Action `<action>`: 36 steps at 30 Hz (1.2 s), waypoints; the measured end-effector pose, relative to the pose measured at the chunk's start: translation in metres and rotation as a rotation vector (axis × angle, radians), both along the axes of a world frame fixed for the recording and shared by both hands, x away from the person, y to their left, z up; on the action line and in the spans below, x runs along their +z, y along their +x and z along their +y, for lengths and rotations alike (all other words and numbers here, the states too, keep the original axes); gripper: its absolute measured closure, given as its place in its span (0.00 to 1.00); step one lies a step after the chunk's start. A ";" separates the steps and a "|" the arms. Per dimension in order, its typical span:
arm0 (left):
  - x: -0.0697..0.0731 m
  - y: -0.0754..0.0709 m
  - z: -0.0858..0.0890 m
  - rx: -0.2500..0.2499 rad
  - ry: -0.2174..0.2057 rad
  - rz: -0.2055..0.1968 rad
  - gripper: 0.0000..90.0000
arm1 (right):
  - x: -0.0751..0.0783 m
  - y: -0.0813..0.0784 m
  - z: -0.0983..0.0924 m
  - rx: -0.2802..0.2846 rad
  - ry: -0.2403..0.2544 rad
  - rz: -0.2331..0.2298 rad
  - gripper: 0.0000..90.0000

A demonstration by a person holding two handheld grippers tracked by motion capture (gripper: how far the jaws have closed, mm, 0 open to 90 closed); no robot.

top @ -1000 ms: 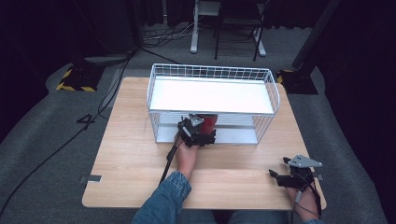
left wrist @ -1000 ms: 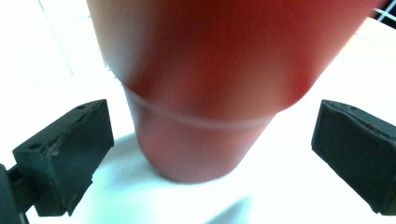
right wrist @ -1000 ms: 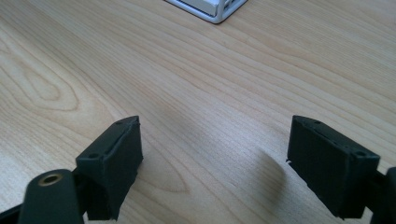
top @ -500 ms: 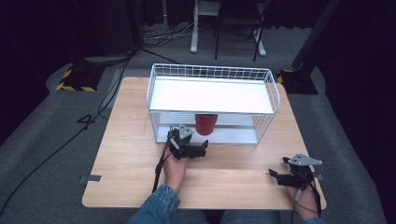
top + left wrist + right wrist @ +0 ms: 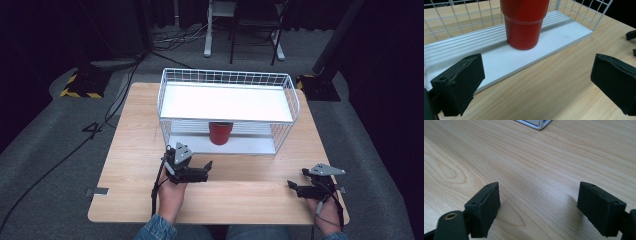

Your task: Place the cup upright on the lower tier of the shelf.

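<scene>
- Cup (image 5: 220, 133) (red, upright) stands on the lower shelf of the white wire rack (image 5: 227, 75), near its front edge, under the upper shelf.
- Left gripper (image 5: 200, 172) sits on the wooden surface (image 5: 135, 130) in front of the rack, near the cup but apart from it, fingers (image 5: 459, 82) wide and holding nothing.
- Right gripper (image 5: 295, 187) rests near the surface's right front corner, well apart from the rack, fingers (image 5: 484, 207) wide, nothing between them.

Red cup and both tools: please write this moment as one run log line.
red cup: upright on lower shelf of wire rack | left tool: open, empty, before rack | right tool: open, empty, over table
</scene>
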State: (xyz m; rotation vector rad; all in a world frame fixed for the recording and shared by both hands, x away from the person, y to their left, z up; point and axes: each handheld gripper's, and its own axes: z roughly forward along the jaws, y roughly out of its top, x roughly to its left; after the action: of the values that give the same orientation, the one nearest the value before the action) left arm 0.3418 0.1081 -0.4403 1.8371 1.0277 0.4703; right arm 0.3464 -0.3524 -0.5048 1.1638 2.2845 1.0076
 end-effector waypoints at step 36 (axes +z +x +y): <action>-0.023 -0.030 0.131 -0.027 0.046 0.109 0.00 | 0.000 -0.002 0.001 0.017 -0.009 -0.010 0.20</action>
State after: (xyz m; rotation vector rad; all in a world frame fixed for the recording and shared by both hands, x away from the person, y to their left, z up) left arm 0.3118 0.2386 -0.4635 1.9326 1.0713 0.3833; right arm 0.3441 -0.3511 -0.5048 1.1356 2.2924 1.0065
